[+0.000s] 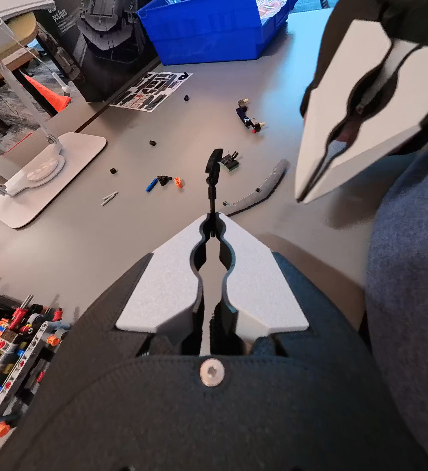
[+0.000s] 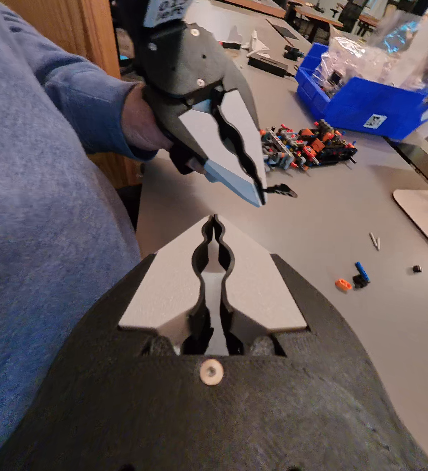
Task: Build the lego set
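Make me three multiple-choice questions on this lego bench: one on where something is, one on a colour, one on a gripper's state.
1. Where does the sticker sheet lie?
A. on the table beside the dark box
B. inside the blue bin
C. on the half-built model

2. What colour is the small connector beside the blue pin?
A. green
B. orange
C. white

3. What is the left gripper doing?
A. open, empty
B. shut on a grey panel
C. shut on a thin black piece

Answers: 1 A, the sheet lies flat by the box. 2 B, it is plainly orange. 3 C, the piece sticks out from closed tips.
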A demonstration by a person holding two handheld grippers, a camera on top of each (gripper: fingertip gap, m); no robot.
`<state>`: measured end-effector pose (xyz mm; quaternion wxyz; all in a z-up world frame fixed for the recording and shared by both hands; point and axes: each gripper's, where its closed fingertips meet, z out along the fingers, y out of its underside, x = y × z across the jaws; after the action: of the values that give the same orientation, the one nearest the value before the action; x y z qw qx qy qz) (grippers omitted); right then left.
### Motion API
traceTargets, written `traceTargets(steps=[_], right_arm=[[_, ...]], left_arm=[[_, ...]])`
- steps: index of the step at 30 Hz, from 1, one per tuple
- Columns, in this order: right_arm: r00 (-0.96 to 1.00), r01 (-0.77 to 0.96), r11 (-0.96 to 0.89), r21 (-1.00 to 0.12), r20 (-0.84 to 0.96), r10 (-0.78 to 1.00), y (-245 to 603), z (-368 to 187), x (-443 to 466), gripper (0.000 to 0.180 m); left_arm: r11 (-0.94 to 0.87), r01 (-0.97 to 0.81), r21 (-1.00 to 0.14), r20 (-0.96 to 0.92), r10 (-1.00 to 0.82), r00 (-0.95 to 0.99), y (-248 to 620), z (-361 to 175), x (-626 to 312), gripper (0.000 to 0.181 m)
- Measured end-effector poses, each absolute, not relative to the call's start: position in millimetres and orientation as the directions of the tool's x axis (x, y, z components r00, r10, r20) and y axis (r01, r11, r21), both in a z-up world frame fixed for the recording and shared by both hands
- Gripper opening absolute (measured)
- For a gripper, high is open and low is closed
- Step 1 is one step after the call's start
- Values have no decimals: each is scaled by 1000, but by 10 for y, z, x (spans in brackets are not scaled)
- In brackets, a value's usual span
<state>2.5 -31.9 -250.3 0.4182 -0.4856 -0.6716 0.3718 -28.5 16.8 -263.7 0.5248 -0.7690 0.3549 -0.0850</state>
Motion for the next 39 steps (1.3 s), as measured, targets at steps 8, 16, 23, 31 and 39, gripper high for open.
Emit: traceTargets(steps=[8, 16, 23, 31, 39], right_arm=[[-276, 333, 368, -868, 283, 918, -547, -2548, 11, 0], [-266, 330, 374, -867, 295, 918, -536, -2534, 8, 1], [-154, 316, 296, -901, 259, 954, -324, -2431, 15, 14], [57, 333, 296, -895, 333, 941, 42, -2316, 65, 30], [23, 490, 387, -782, 455, 890, 66, -2584, 32, 22]], left_arm=[[-199, -473, -859, -253, -637, 728, 169, -2671, -287, 0], [-199, -485, -851, -263, -638, 724, 168, -2699, -281, 0], [-199, -488, -850, -265, -640, 722, 167, -2707, -278, 0], [-166, -540, -825, -311, -665, 679, 121, -2732, -197, 0], [-115, -614, -781, -361, -719, 594, 17, -2799, -28, 0]])
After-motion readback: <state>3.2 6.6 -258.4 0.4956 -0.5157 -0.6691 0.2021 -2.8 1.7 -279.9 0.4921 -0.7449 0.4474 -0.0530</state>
